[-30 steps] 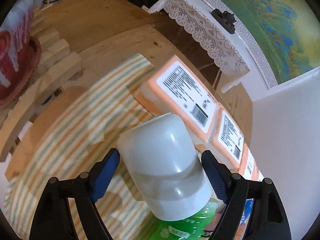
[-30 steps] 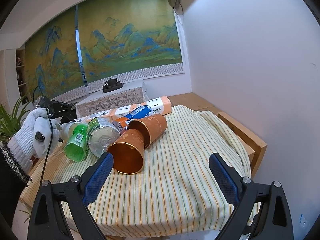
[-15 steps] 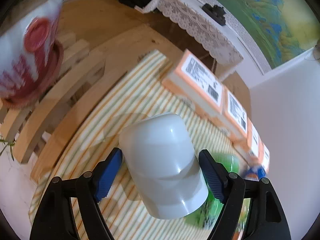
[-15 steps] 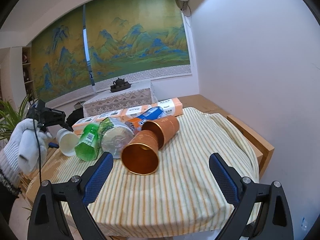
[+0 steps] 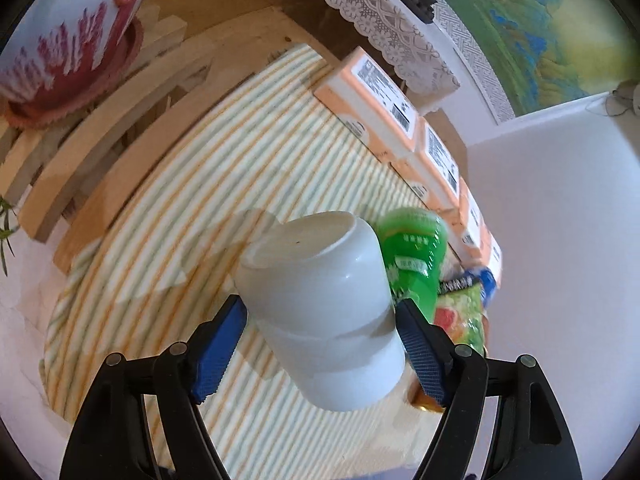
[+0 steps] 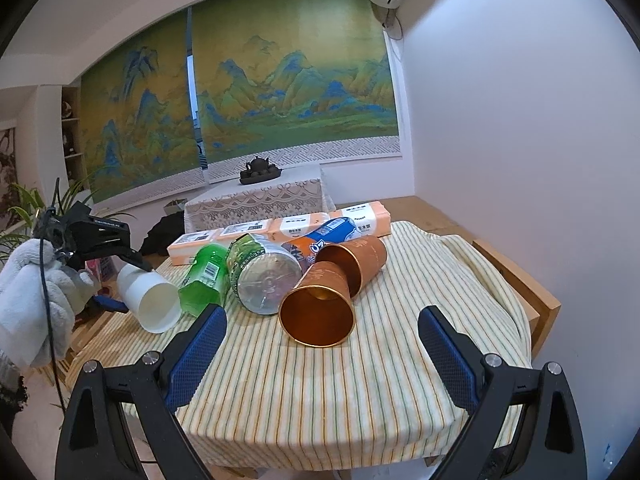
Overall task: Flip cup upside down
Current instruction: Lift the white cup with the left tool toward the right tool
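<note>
Right wrist: 1 white cup (image 6: 149, 300), 2 copper cups (image 6: 320, 308).

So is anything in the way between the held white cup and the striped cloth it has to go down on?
Nothing visible. The left tongs grip the white cup over bare striped cloth; the nearest clutter, the green bottle, lies beside it.

In the left wrist view the white cup (image 5: 320, 312) hides most of the green bottle (image 5: 416, 256) at its 2 o'clock. The flowerpot (image 5: 68, 28) is cut off at 10 o'clock. The striped cloth (image 5: 192, 184) blurs there. Box labels (image 5: 384, 92) are unreadable.
</note>
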`<act>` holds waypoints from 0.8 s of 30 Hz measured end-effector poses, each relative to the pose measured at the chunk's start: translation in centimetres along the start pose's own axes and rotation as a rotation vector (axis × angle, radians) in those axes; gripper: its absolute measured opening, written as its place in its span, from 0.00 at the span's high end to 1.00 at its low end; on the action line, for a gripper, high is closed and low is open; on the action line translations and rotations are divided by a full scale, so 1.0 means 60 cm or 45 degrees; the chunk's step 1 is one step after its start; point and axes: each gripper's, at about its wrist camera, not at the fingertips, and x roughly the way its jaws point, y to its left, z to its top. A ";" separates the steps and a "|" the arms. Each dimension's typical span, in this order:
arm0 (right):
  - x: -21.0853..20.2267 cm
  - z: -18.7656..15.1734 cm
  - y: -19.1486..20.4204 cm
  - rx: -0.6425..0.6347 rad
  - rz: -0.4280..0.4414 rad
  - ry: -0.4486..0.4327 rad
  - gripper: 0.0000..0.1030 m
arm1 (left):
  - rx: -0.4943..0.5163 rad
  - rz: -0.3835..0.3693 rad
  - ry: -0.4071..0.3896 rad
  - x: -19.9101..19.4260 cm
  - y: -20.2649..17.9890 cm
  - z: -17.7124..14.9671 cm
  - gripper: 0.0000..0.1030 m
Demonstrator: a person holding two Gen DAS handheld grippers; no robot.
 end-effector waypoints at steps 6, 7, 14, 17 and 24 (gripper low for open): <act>-0.002 -0.003 0.001 0.010 0.000 0.007 0.08 | 0.022 -0.069 0.030 -0.015 0.002 -0.022 0.23; -0.002 -0.003 0.002 0.010 0.000 0.008 0.08 | -0.006 -0.078 0.036 -0.015 0.010 -0.023 0.23; 0.004 0.003 0.010 -0.027 0.023 0.007 0.08 | -0.048 -0.130 0.099 -0.005 0.050 -0.043 0.23; 0.011 0.011 0.022 -0.051 0.064 0.017 0.08 | 0.045 -0.112 0.087 -0.009 0.038 -0.046 0.23; 0.031 0.045 0.075 -0.223 0.215 0.056 0.08 | 0.130 -0.053 0.036 -0.013 0.029 -0.047 0.14</act>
